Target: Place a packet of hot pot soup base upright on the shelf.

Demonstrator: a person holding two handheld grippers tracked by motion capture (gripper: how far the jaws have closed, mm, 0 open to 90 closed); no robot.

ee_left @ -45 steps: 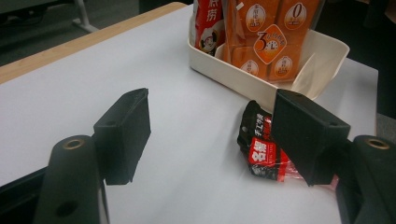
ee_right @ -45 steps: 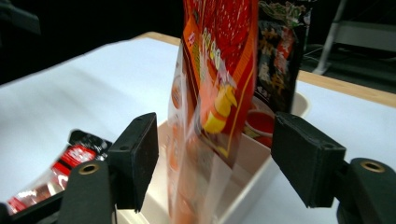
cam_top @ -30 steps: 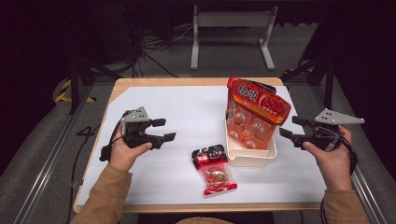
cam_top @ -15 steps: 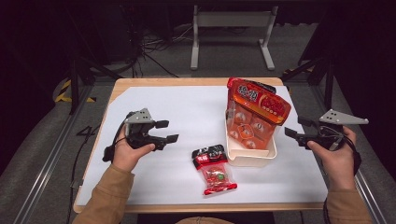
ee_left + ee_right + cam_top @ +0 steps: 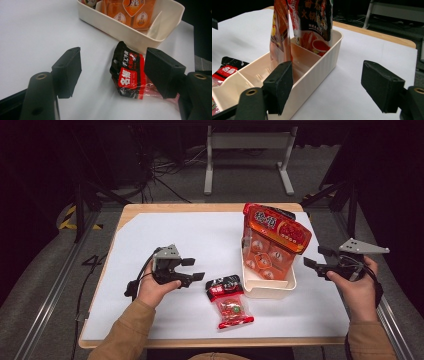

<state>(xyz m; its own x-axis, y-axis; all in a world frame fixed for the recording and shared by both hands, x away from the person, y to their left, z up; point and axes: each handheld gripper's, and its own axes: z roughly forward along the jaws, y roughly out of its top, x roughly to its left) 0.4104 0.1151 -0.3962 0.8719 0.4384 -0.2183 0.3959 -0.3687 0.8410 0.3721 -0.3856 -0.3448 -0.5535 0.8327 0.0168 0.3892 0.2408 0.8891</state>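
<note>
A red-and-black snack packet (image 5: 230,300) (image 5: 128,72) lies flat on the white table sheet, just in front of a cream divided bin (image 5: 267,289) (image 5: 317,67). An orange bag (image 5: 274,245) (image 5: 280,35) and a dark bag (image 5: 314,20) stand upright in the bin. My left gripper (image 5: 194,269) (image 5: 113,62) is open and low over the sheet, just left of the packet and pointing at it. My right gripper (image 5: 314,256) (image 5: 329,75) hovers open beside the bin's right side. Its jaws have just been opening, with nothing held between them.
The white sheet (image 5: 200,235) covers a wooden table (image 5: 210,207) with dark floor around it. A metal stand (image 5: 247,150) is behind the table, with cables on the floor. The bin's near compartments (image 5: 244,77) hold nothing.
My left gripper has moved right and down toward the packet. The right hand has stayed about where it was, and its jaws stand a little wider.
</note>
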